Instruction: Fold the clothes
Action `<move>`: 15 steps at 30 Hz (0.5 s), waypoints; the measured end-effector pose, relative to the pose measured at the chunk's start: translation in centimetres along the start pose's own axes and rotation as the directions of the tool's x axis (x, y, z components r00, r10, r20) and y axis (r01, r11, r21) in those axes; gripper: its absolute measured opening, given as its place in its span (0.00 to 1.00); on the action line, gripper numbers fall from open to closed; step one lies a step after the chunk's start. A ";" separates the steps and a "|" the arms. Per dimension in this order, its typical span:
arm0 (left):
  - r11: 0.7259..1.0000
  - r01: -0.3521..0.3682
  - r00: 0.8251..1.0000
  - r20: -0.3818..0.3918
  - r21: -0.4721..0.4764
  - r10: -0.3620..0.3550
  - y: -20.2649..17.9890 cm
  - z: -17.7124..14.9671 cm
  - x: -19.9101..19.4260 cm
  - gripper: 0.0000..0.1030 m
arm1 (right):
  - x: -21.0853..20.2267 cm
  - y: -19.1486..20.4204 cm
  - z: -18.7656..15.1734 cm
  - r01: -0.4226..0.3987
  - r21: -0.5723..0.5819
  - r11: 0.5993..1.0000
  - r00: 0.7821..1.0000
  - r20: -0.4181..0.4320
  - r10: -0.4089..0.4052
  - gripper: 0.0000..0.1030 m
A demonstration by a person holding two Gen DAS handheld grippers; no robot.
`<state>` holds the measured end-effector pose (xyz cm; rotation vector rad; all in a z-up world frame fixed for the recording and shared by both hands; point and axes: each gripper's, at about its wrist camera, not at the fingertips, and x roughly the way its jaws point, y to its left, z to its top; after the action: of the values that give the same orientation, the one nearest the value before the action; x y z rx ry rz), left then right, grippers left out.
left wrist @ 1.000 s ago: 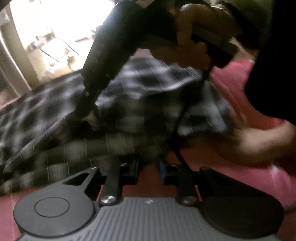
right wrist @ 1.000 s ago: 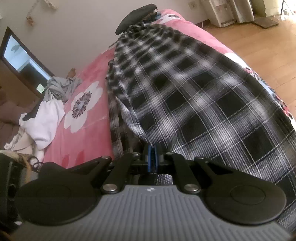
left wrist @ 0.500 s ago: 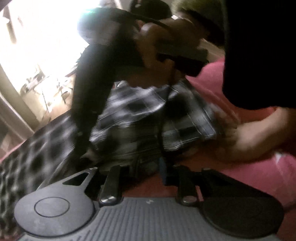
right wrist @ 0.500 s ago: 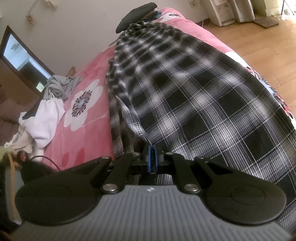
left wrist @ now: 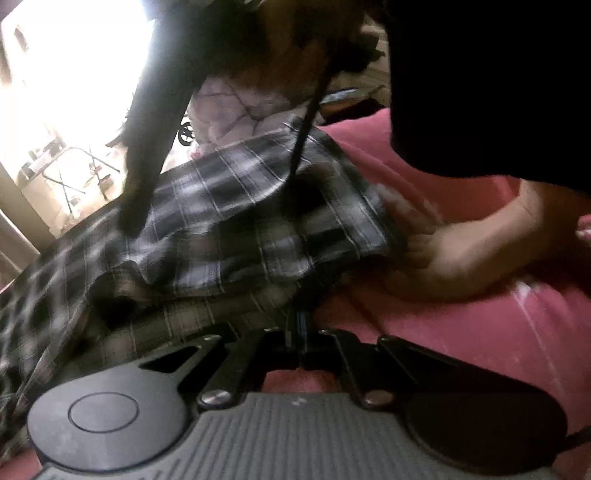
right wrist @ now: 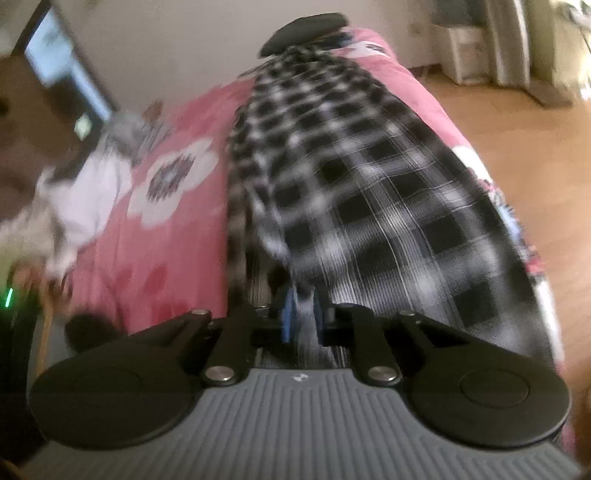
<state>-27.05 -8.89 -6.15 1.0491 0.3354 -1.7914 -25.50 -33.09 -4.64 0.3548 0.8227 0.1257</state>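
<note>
A black-and-white plaid garment (right wrist: 369,192) lies lengthwise on a pink flowered bedspread (right wrist: 173,240). Its near end is bunched and folded over (left wrist: 236,221) in the left wrist view. My left gripper (left wrist: 297,326) is shut, and the garment's lower hem runs into its tips. The jaws of my right gripper (right wrist: 301,317) are opening, with a strip of plaid still between the blue pads. From the left wrist view the right gripper (left wrist: 133,214) reaches down onto the plaid. A cable (left wrist: 303,133) hangs from it.
A person's bare hand or foot (left wrist: 461,251) rests on the bedspread beside the fold, under dark clothing (left wrist: 480,74). A white and grey heap of clothes (right wrist: 85,195) sits on the bed's left. A dark cushion (right wrist: 303,29) lies at the far end. Wooden floor (right wrist: 535,147) borders the right edge.
My left jaws stood apart and have come together at the hem. My right pads were pressed together and now show a gap. The right view has gone blurred, and the folded end looks more bunched.
</note>
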 end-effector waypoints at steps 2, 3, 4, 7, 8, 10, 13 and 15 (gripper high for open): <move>0.999 0.005 1.000 -0.005 0.049 -0.005 -0.9 -0.3 -0.4 0.00 | -1.8 0.8 -0.8 -0.006 -0.086 0.996 0.998 -0.057 0.001 0.16; 0.997 0.000 1.000 -0.007 0.076 0.001 -1.5 -0.3 -0.4 0.00 | -2.6 1.1 -1.3 -0.022 -0.128 0.992 0.995 -0.097 0.010 0.17; 0.996 -0.004 1.000 -0.009 0.084 0.004 -1.7 -0.4 -0.5 0.00 | -3.4 1.4 -1.8 -0.040 -0.169 0.985 0.990 -0.137 0.017 0.17; 0.998 -0.006 1.000 -0.016 0.055 0.006 -1.5 -0.1 -0.5 0.01 | -4.4 2.7 -3.6 -0.133 -0.299 0.945 0.961 -0.270 0.050 0.17; 0.999 -0.007 1.000 -0.020 0.051 0.008 -1.4 0.0 -0.6 0.01 | -4.6 3.2 -4.2 -0.167 -0.345 0.924 0.947 -0.316 0.054 0.17; 0.998 -0.011 0.999 -0.030 0.066 0.013 -1.5 0.2 -0.6 0.01 | -4.7 4.6 -5.5 -0.236 -0.459 0.857 0.919 -0.392 0.043 0.17; 0.997 -0.006 0.999 -0.044 0.076 0.009 -2.0 0.7 -0.5 0.01 | -4.3 7.1 -7.7 -0.337 -0.643 0.688 0.881 -0.474 -0.011 0.17; 0.997 0.000 0.999 -0.053 0.076 0.004 -2.2 0.9 -0.5 0.02 | -4.0 8.2 -9.0 -0.380 -0.722 0.578 0.875 -0.484 -0.030 0.20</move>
<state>-29.33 -8.18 -5.74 1.1512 0.3006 -1.7891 -34.58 -24.06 -4.57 -0.5004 1.0969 0.7881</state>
